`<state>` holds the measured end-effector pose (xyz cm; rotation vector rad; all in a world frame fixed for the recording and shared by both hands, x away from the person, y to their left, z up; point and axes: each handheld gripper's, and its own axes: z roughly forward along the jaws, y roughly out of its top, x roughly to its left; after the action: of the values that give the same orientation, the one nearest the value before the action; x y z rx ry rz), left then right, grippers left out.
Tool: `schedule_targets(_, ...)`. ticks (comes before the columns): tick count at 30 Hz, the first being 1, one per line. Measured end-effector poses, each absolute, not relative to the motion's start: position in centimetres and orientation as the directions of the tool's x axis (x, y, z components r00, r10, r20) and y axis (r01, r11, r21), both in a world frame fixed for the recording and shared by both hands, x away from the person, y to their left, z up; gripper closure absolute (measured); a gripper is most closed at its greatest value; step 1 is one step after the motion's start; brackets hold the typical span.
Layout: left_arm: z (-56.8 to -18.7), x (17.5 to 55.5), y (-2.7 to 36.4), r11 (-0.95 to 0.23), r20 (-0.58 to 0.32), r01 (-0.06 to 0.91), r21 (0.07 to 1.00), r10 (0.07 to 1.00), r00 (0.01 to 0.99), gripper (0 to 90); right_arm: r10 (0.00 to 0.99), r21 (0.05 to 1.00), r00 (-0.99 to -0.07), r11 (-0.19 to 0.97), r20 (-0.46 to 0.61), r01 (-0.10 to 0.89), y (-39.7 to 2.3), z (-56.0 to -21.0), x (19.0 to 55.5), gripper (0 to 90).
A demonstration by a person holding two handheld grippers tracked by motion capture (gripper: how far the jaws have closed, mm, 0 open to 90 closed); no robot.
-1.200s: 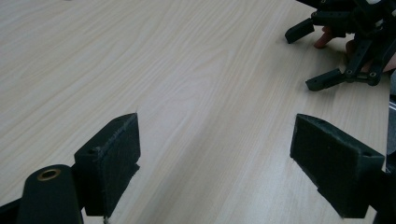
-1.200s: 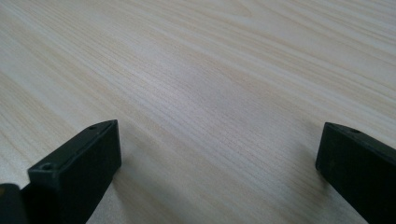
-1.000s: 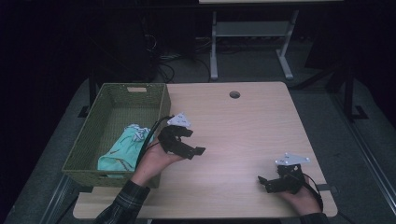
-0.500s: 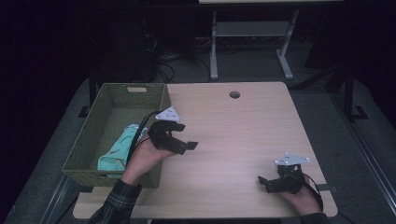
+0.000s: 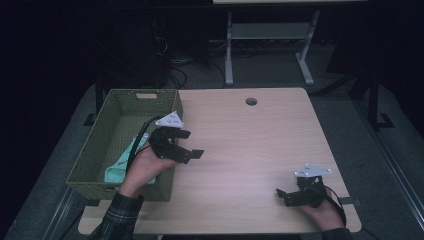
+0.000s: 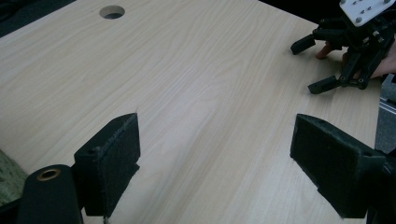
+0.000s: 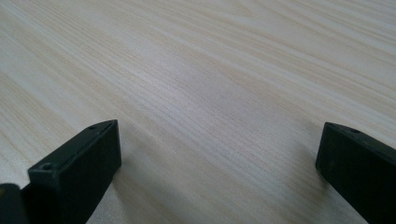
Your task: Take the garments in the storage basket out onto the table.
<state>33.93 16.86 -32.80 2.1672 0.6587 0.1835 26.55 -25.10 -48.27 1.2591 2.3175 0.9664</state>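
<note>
While both grippers' jaws stand released and empty, left gripper hovers by the basket at the counter's left edge, nearer the teal cloth than right gripper.

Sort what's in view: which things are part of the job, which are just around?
In the job:
left tool, open, beside the basket
green woven basket
teal cloth in the basket

Just around:
right tool, open, at the table's near edge
table
table's cable hole
</note>
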Motion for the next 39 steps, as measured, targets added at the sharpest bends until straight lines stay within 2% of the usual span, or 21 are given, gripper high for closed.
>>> schedule_targets(13,-32.2,34.0,18.6,-0.505,-0.093,0.402,0.764,0.530,0.843,15.4,0.832,0.699,-0.554,0.379,0.031,0.607,-25.1,-48.3,26.5,0.0)
schedule_targets(39,-31.2,34.2,23.7,-0.446,-0.078,0.442,0.778,0.630,0.772,15.7,0.832,0.699,-0.555,0.379,0.030,0.607,-25.1,-48.3,26.5,0.0)
